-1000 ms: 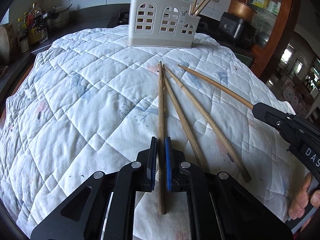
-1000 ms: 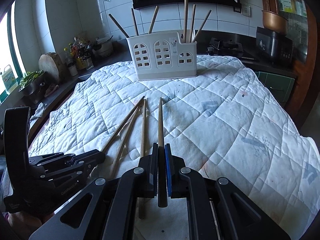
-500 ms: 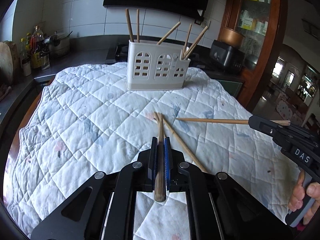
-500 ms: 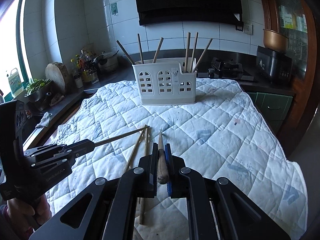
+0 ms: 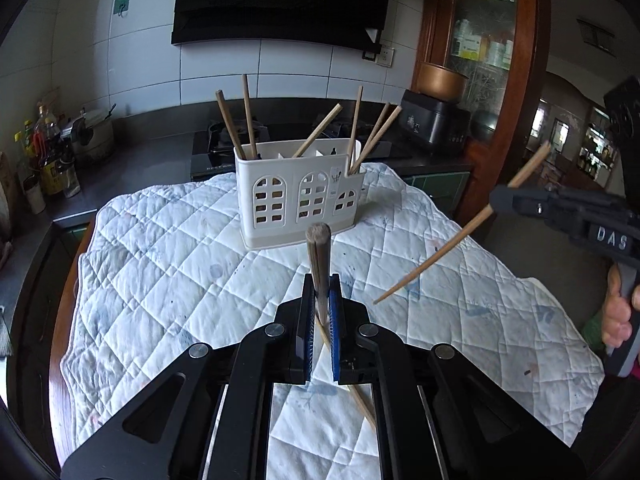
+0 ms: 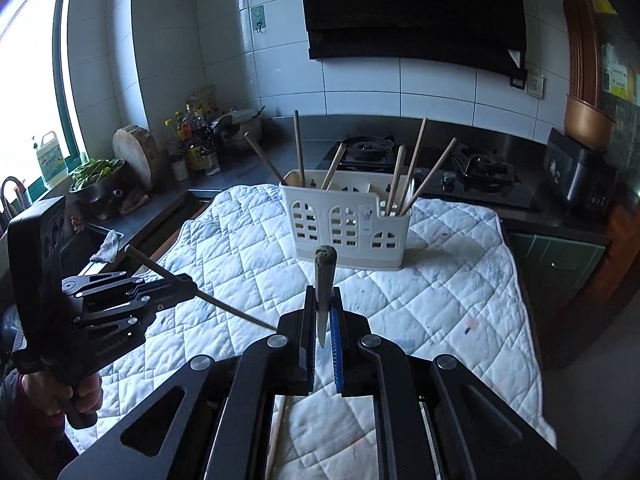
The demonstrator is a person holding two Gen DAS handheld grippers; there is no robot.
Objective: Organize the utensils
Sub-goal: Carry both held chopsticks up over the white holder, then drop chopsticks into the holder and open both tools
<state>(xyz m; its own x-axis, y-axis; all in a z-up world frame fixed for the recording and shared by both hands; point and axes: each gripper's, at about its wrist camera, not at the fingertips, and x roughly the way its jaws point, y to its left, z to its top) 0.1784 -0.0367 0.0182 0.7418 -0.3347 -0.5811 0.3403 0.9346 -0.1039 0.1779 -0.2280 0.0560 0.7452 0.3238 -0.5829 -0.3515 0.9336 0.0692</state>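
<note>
Quilted cloth (image 5: 168,280) covers the table, white holder (image 5: 296,204) standing beyond both sets of fingers. Left gripper (image 5: 320,316) pinches a chopstick (image 5: 318,252) upright between its pads; right gripper (image 6: 322,324) clamps its own chopstick (image 6: 324,276) likewise. Risk — long sticks pivoting in narrow grips, or colliding with those already standing in the holder. One loose chopstick (image 5: 360,400) lies under the left fingers, mostly hidden — any others cannot be told.

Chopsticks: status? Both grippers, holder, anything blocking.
Left gripper shut on a chopstick, lifted. Right gripper shut on another chopstick, lifted. Holder upright ahead, path clear. One loose chopstick on the quilt.
</note>
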